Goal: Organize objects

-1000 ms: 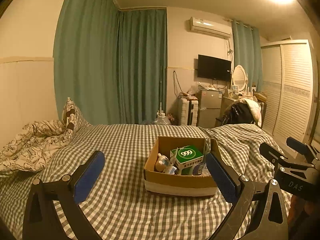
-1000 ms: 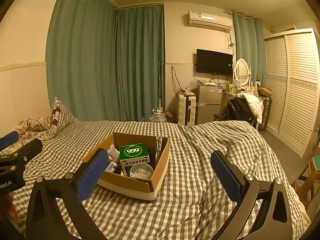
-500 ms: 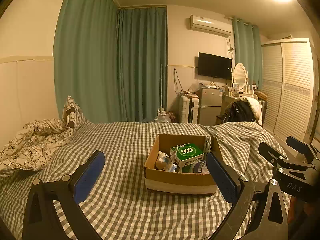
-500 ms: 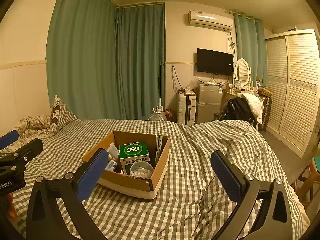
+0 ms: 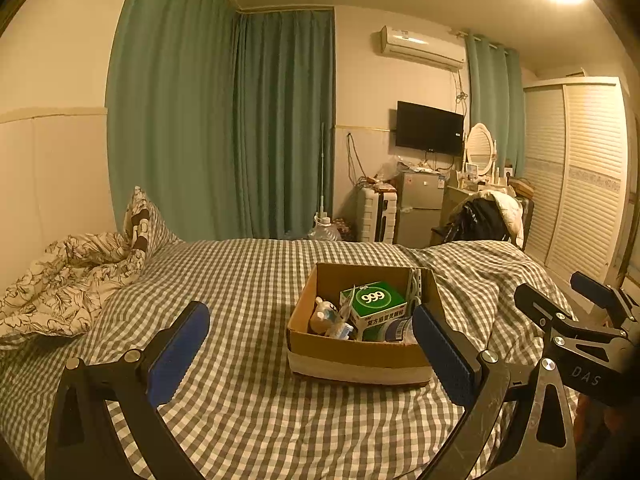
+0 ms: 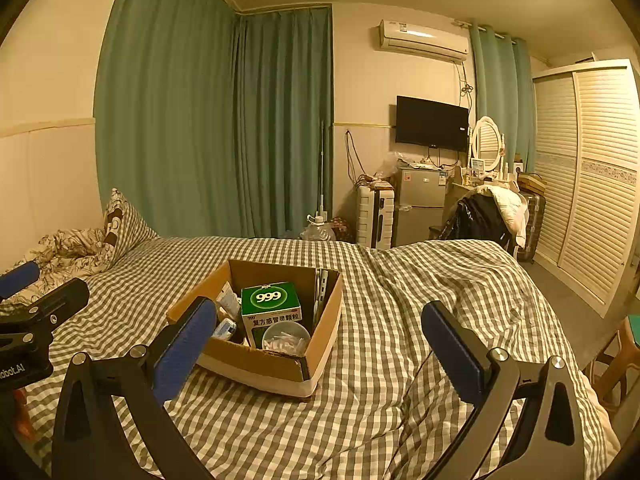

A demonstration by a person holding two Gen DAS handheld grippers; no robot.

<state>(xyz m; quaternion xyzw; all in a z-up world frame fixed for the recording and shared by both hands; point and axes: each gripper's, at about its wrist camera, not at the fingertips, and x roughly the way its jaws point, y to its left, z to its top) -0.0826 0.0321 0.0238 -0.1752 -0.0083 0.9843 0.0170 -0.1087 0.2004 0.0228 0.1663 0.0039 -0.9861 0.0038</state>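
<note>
An open cardboard box point(image 5: 352, 350) point(image 6: 256, 364) sits on the checked bed cover. Inside stand a green "999" medicine carton point(image 5: 376, 304) point(image 6: 272, 306), a small bear-shaped bottle point(image 5: 319, 316), a clear tub of small white items point(image 6: 286, 338) and other small packets. My left gripper point(image 5: 310, 342) is open and empty, held above the bed just short of the box. My right gripper point(image 6: 318, 338) is open and empty, to the right of the box. Each gripper also shows at the edge of the other's view.
The bed point(image 5: 240, 280) has a crumpled floral duvet point(image 5: 68, 280) and a pillow point(image 5: 140, 220) at the left. Beyond the bed stand green curtains, a suitcase point(image 6: 374, 216), a small fridge point(image 6: 420, 204), a chair with clothes point(image 6: 484, 212) and a louvred wardrobe point(image 6: 592, 184).
Both views shift only slightly; the box sits a little nearer and more centred in each. Both grippers stay open and empty.
</note>
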